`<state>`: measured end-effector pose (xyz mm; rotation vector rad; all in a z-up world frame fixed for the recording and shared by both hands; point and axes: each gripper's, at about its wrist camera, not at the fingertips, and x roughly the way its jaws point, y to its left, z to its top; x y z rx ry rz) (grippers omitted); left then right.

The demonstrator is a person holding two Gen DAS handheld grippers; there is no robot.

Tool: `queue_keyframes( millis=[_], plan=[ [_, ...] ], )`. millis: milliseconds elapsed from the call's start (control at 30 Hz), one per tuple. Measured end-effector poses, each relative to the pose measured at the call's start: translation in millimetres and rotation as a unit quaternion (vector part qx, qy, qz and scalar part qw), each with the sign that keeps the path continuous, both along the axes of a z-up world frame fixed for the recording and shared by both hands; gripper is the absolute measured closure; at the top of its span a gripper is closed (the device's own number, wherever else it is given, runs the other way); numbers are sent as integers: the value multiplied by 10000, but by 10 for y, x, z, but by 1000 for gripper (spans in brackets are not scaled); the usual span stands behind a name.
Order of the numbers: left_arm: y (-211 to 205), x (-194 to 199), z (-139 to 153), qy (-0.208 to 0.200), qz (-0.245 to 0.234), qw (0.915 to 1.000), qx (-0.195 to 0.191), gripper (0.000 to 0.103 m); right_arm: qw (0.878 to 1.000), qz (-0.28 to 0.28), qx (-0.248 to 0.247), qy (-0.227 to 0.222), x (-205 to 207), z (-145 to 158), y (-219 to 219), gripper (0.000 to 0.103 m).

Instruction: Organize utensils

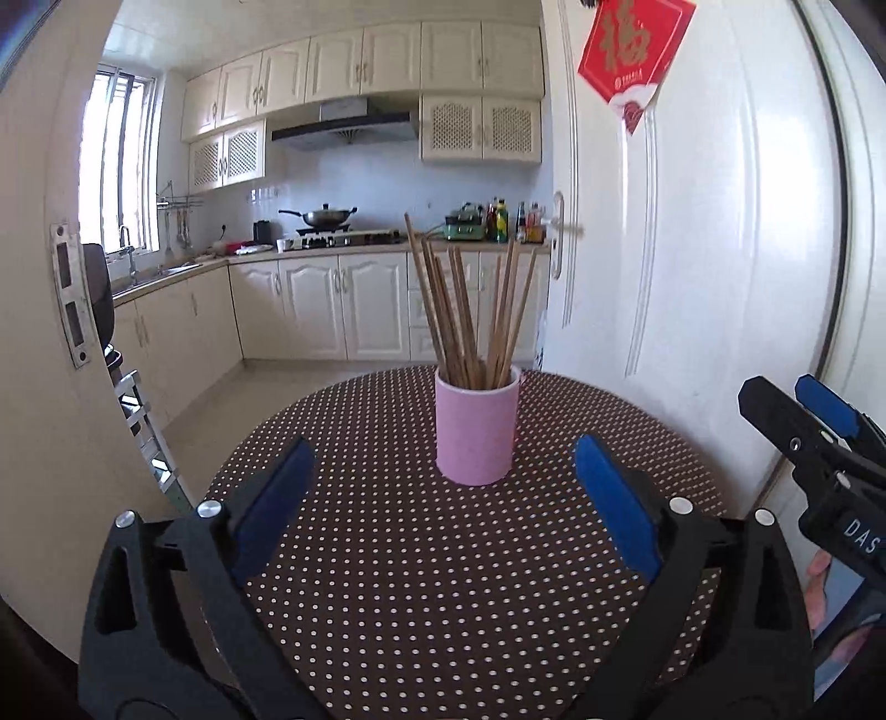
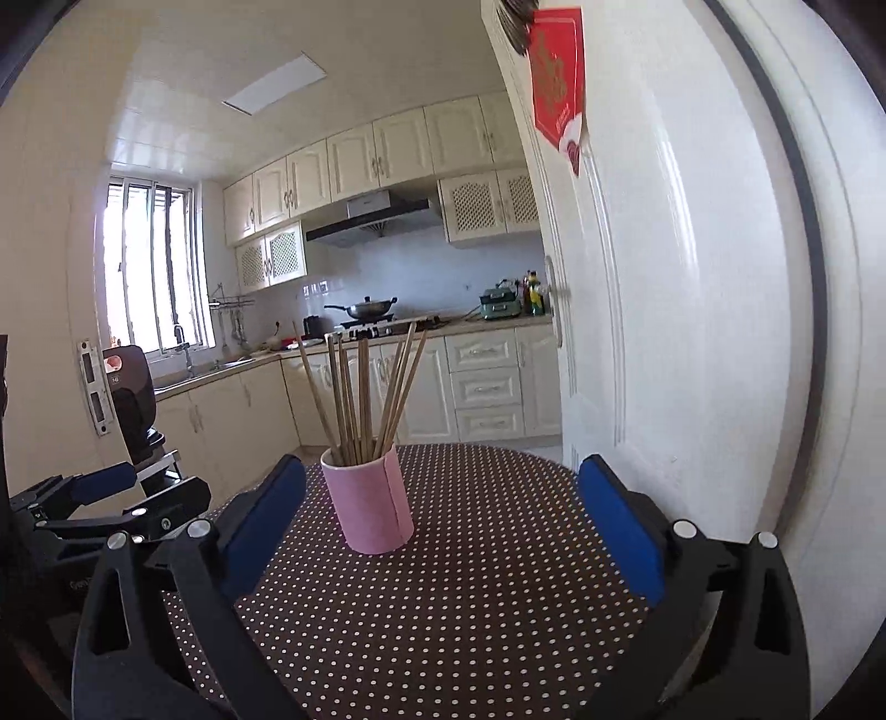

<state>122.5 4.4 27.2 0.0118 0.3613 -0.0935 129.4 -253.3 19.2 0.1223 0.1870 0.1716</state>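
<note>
A pink cylindrical holder [image 1: 477, 432] stands upright on a round table with a brown polka-dot cloth [image 1: 421, 581]. Several wooden chopsticks [image 1: 470, 310] stand in it and fan outward. My left gripper [image 1: 443, 498] is open and empty, its blue pads apart, a short way before the holder. My right gripper [image 2: 443, 515] is open and empty too, with the holder [image 2: 370, 504] and chopsticks [image 2: 365, 399] slightly left of centre between its fingers. The right gripper also shows at the right edge of the left wrist view [image 1: 803, 421], and the left gripper at the left edge of the right wrist view [image 2: 111, 498].
A white door [image 1: 692, 249] with a red paper sign [image 1: 634, 50] stands close to the table's right side. A door frame [image 1: 66, 293] is at the left. The kitchen counter [image 1: 343, 249] with a wok and bottles lies far behind.
</note>
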Motion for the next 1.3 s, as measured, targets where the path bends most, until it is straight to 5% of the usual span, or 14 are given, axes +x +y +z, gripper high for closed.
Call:
queue_keyframes(
  millis=[700,1300],
  plan=[
    [59,-241,132,-434,216,9988,-88,8,9987,-5,-160,-482,-281,89,98,8],
    [-11,-366,38,-338,193,9992,-7,8,9997,89,-95,-182,-315,-48,58,8]
  ],
)
